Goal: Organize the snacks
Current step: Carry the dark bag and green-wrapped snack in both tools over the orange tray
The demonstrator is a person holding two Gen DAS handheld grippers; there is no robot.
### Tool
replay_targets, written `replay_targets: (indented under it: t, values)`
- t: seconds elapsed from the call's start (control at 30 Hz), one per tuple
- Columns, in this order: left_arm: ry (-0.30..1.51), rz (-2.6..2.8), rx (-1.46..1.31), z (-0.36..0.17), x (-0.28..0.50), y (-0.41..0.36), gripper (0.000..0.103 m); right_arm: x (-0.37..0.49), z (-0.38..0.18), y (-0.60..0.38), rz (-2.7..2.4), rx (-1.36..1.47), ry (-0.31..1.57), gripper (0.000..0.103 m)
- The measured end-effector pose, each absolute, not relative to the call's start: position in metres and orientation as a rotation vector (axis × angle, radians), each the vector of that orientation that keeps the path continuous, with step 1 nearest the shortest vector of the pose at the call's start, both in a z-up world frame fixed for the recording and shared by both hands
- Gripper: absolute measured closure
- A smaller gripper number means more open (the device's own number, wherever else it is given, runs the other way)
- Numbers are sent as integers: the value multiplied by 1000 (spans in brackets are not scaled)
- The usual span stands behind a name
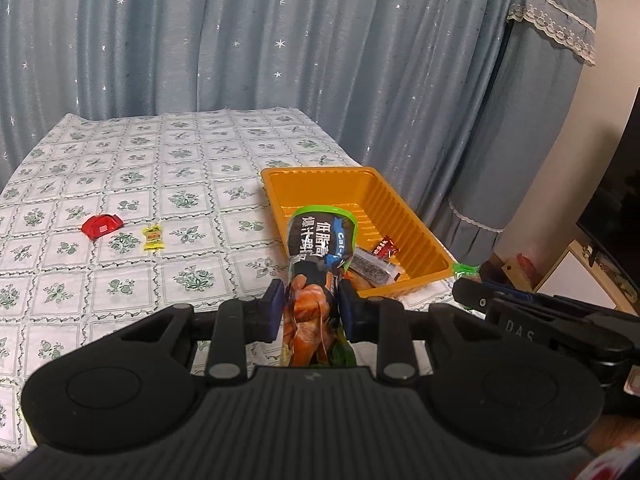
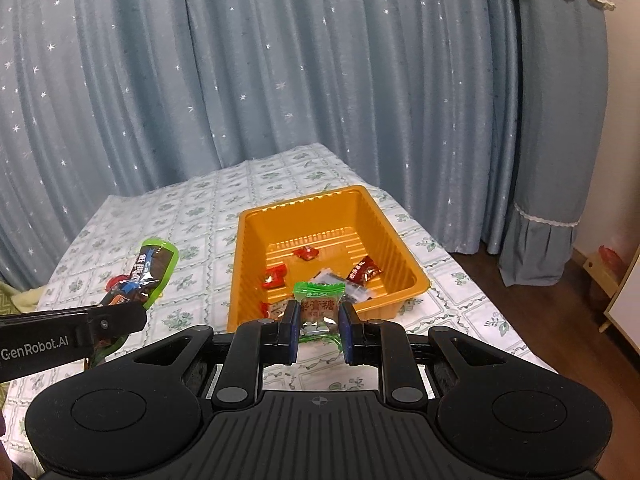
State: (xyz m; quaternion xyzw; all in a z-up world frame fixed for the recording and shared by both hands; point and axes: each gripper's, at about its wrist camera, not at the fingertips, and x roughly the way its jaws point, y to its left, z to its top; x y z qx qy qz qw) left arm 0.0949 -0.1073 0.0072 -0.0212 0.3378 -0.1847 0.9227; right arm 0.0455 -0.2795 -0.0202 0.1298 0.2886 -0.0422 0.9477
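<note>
1. This is a room in a home, likely a living room or bedroom.
2. Blue-grey curtains (image 1: pixel 240 40) sprinkled with small white stars hang from top to bottom behind the table.
3. A floral-patterned tablecloth (image 1: pixel 160 160) covers the table.
4. A tall appliance stands in a lace-trimmed fabric dust cover (image 1: pixel 532 100).
5. Wooden flooring (image 2: pixel 532 300) and pale low furniture (image 1: pixel 576 276) show at the right.

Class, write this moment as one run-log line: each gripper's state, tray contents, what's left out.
left gripper: shut on snack pouch | right gripper: shut on green candy | orange tray: several wrapped snacks | tablecloth: red wrapper, yellow candy
</note>
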Motion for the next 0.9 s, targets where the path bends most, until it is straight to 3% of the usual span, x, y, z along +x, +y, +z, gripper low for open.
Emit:
replay_targets:
  t: [0.9]
  values:
    - [732, -430, -29, -13, 155, -142, 77, 94, -34, -309, -113, 275, 605, 82]
